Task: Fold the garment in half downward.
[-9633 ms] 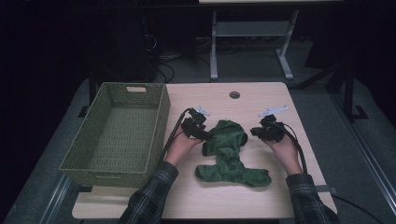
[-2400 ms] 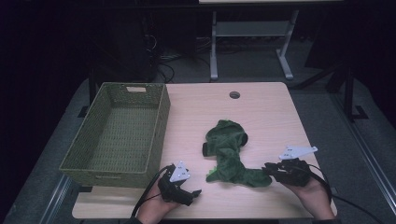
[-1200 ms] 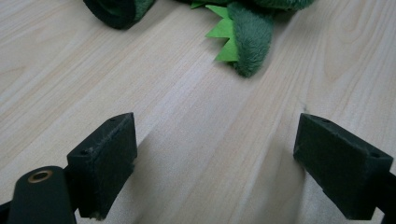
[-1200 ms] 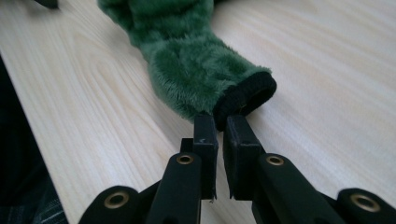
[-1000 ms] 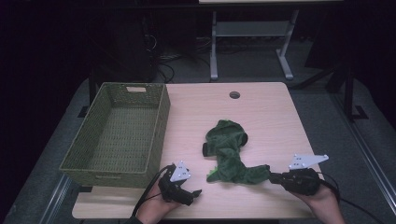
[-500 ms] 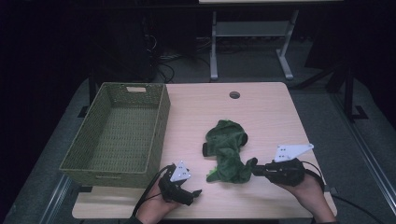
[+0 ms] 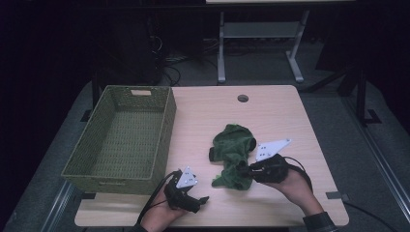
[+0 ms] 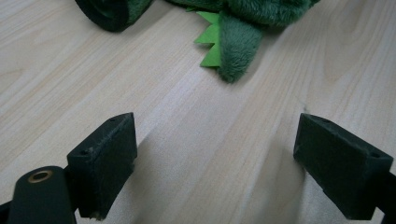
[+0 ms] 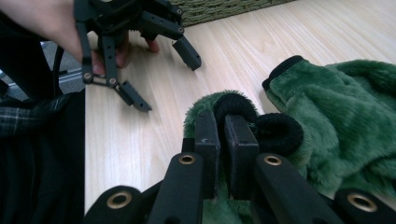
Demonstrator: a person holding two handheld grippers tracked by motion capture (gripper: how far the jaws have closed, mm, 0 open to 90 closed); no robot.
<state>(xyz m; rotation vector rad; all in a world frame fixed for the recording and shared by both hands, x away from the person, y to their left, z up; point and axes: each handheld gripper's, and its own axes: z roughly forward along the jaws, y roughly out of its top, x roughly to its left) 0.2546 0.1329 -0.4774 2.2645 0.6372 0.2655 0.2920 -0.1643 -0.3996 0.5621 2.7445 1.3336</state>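
- Green plush, a fleecy garment (image 7: 233,155) with black cuffs, is lying crumpled on the wooden table (image 7: 290,121), a little right of the middle and toward the person's edge.
- Nearest the person, the left gripper (image 7: 196,202) is resting low at the front edge of the table, its jaws standing wide apart with nothing but bare wood between them.
- Seen from the left gripper view, a pointed plush tip edged with a bright green zigzag trim (image 8: 211,44) is lying ahead of the open jaws and well apart from them.
- Just beyond, the right gripper (image 7: 242,169) is pinching the near end of the garment: in the right gripper view its jaws are pressing almost together on a fold of plush beside a black cuff (image 9: 279,133).
- So the right hand is the one in contact, the left merely waiting nearby, to the left of the cloth.
- Running roughly from the person toward the far edge, the garment's long axis is leaning slightly, the bulkier bunched part pointing away and the gripped end pointing near.
- Farther off on the left, the woven basket (image 7: 167,121) is standing open, well apart from the garment; by my judgement, any carry toward it is going leftward across the table.
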